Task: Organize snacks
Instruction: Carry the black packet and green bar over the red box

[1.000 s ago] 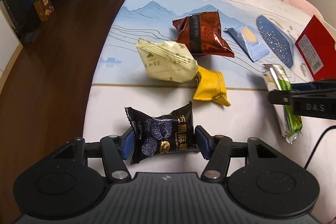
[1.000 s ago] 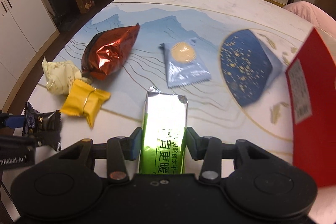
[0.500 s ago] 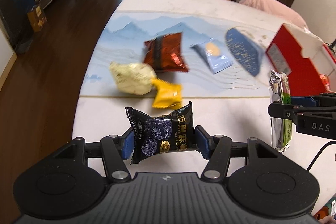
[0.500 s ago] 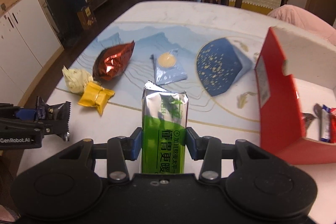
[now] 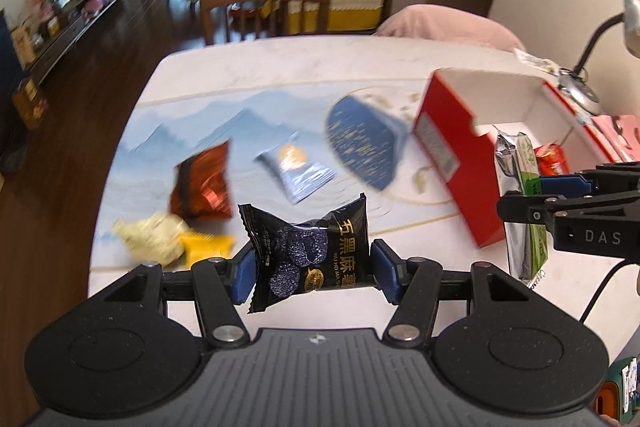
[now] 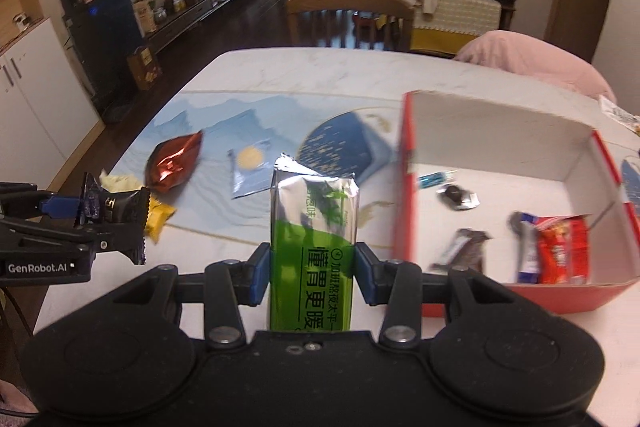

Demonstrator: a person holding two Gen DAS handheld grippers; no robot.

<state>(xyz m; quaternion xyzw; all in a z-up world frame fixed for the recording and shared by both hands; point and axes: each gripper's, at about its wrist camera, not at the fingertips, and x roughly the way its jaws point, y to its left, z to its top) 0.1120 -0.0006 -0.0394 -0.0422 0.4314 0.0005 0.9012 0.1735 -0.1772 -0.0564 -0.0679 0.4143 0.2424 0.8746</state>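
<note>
Left wrist view: left gripper (image 5: 313,269) is clamped on a black packet (image 5: 310,255), blue pads pressing both its sides; the packet is held above the table (image 5: 248,63), clear of the surface. Beyond it (blurred) lie a brown bag (image 5: 204,183), a cream packet (image 5: 150,237) and a yellow packet (image 5: 206,247) touching each other, a pale blue sachet (image 5: 296,169) and a dark blue fan-shaped pack (image 5: 366,143). Red box (image 5: 452,151) stands open at right, just beside the fan-shaped pack. Right gripper (image 5: 532,195) shows at the right edge, closed on a green bar (image 5: 524,203) that hangs upright in front of the box.

Right wrist view: right gripper (image 6: 311,269) is closed tight on the green bar (image 6: 312,251), pads on both long sides, silver crimped end pointing away from the camera, off the table (image 6: 320,71). Red box (image 6: 404,195) is to the right, white inside, approx. five small wrapped snacks on its floor, incl. a red packet (image 6: 564,251). Left gripper (image 6: 86,211) at the left edge grips the black packet (image 6: 116,211). Still on the table: brown bag (image 6: 174,165), cream packet (image 6: 118,183), yellow packet (image 6: 158,219), sachet (image 6: 250,173), fan-shaped pack (image 6: 340,151). A wooden chair (image 6: 348,11) stands at the table's far end.
</note>
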